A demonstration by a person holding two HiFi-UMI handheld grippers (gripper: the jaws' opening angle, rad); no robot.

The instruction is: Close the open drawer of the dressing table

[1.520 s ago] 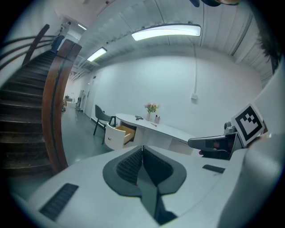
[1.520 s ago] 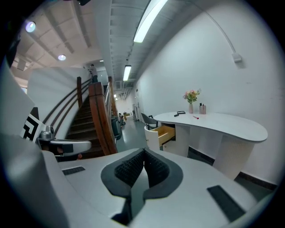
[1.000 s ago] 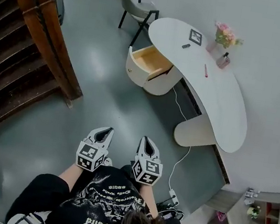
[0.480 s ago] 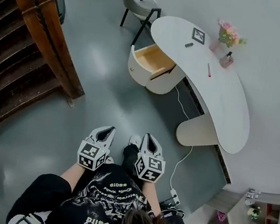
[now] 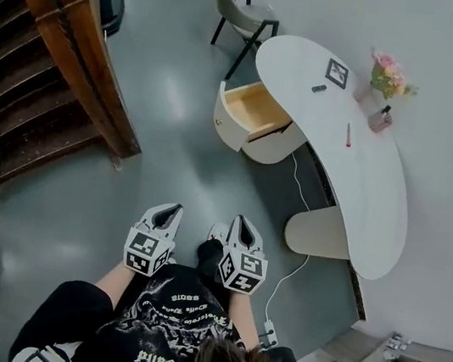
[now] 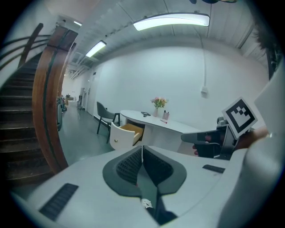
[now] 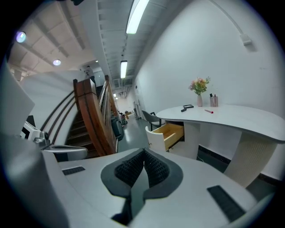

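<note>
Jamming is risked if the drawer (image 5: 251, 111), pulled out under the counter's (image 5: 371, 191) far end, is pushed off-centre; left gripper (image 5: 171, 210) and right gripper (image 5: 241, 222), pressed together and empty, are held well short of the counter.

White dressing table (image 5: 372, 187), tan-lined drawer (image 5: 255, 105), grey floor (image 5: 164, 140)

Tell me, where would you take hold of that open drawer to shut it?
Its curved white front panel, around the small knob. The drawer sticks out of the dressing table toward the open floor, so coming from the floor side and pressing flat on that panel would probably slide it in; no pinch seems needed.
</note>
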